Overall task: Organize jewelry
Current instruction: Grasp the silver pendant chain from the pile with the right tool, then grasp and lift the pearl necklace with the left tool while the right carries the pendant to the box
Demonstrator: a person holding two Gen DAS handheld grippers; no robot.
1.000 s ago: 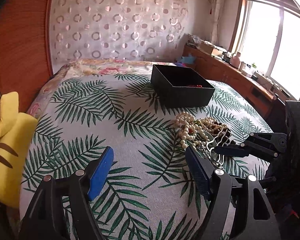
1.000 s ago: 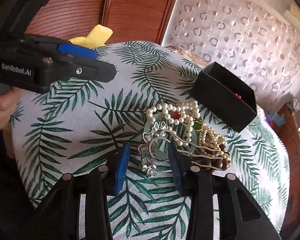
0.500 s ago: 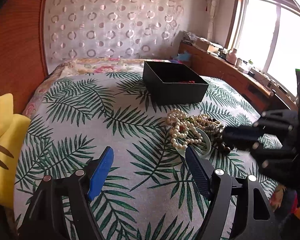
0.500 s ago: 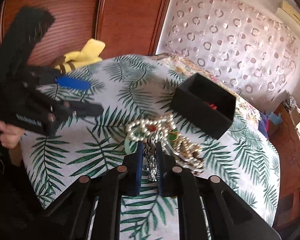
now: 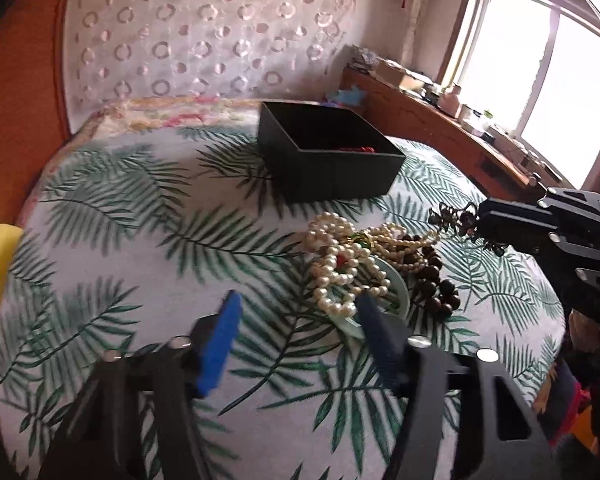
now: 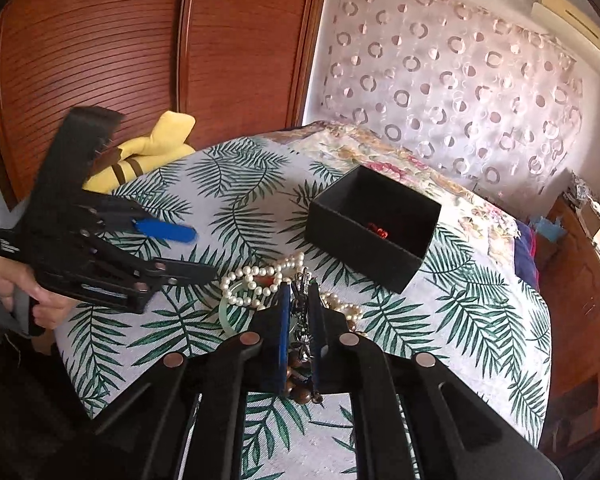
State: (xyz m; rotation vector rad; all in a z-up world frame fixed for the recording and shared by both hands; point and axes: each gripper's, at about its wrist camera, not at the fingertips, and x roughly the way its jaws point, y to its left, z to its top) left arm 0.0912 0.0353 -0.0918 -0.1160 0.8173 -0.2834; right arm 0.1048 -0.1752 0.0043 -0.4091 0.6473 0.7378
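Silver hairpiece (image 6: 301, 312) half hidden between right claw (image 6: 299, 322) pads.

Right tool (image 6: 299, 316) clamped (left tool (image 5: 296, 330) closing, empty)

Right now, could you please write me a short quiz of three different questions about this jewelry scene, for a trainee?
1. True or false: the right gripper is shut on a silver ornament.
2. What lies inside the black box? A) a pearl necklace B) a small red item C) nothing
3. Fill in: the pile of pearl strands and dark wooden beads lies on a cloth printed with green ____.

Key: 1 true; 2 B, a small red item; 3 leaves. The left gripper has nothing between its closing jaws.
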